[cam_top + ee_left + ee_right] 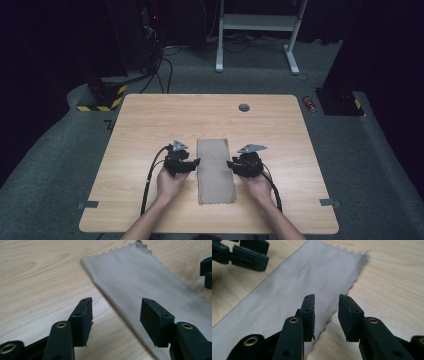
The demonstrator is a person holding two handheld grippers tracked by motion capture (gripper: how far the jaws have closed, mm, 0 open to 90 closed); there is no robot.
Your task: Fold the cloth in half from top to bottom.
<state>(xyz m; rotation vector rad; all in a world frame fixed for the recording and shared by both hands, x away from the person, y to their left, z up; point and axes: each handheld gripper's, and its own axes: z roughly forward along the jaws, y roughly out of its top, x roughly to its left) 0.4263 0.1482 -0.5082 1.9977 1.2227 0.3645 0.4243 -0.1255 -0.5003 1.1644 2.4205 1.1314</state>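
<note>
A grey-beige cloth (pixel 215 170) lies folded into a long strip on the wooden table (pixel 150 125), running front to back, with zigzag-cut edges. My left gripper (pixel 196 162) rests at the strip's left folded edge. In the left gripper view the cloth (pixel 150 282) lies ahead, and my left gripper (pixel 116 315) is wide open straddling that edge. My right gripper (pixel 230 164) sits at the strip's right edge. In the right gripper view the cloth (pixel 299 287) has its zigzag edge between the jaws of my right gripper (pixel 326 312), which stand open with a narrower gap.
A round grey grommet (pixel 244 107) is set in the table near its far edge. Tape tabs (pixel 88 204) mark the front corners. Beyond the table stand a white desk frame (pixel 257 30) and yellow-black striped bases (pixel 102 97) on grey carpet.
</note>
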